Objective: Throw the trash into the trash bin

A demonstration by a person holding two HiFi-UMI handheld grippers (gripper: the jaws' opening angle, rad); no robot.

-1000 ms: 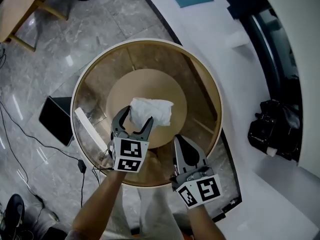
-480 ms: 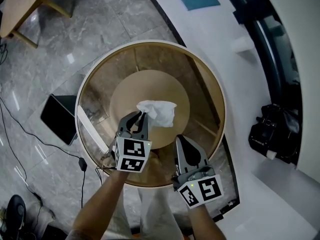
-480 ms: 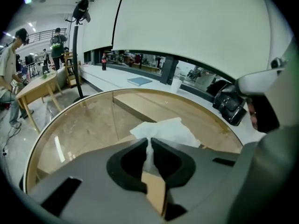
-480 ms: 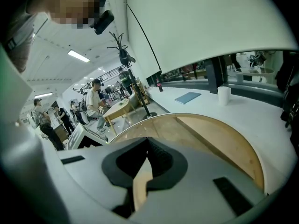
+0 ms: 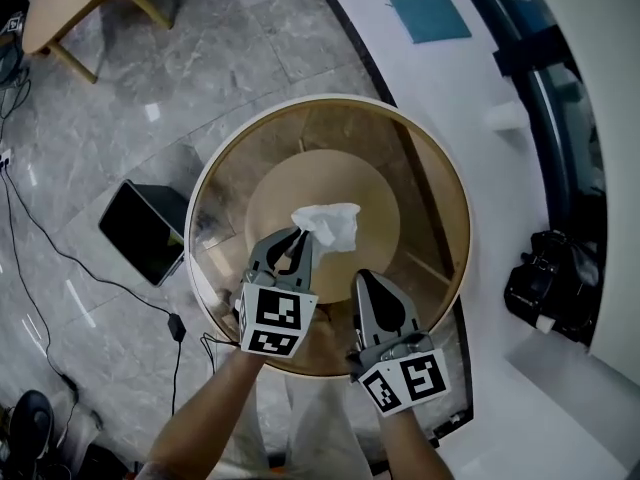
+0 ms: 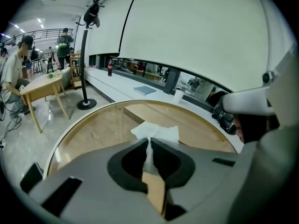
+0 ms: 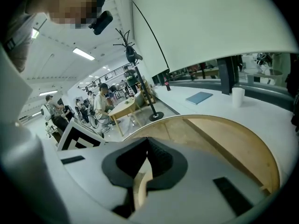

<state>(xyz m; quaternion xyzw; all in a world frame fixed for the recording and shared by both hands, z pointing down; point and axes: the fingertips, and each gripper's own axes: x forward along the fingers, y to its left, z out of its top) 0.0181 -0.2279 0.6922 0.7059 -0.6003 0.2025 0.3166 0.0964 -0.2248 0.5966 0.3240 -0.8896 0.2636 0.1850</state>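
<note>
While the left gripper [image 5: 297, 234] is clamping one corner of the crumpled white tissue [image 5: 332, 224], its jaws having just been closing onto the paper, the task is only getting under way: the pickup is looking done, and the carry and the drop are waiting. The tissue is sitting at the middle of the frame in the head view, over the round glass-topped table [image 5: 330, 98], and whether it is clearing the glass or brushing it is not showing. The right gripper [image 5: 363, 278] is hovering just right of and below the left one, jaws pressed together with nothing between them, taking no part. No trash bin is plainly showing; a black boxy thing [image 5: 140, 230] is lying on the floor at the left of the frame, beside the table's edge, and whether it is the bin the views are not settling. By this reading, the tissue is needing to travel off the table and be let go over the bin
</note>
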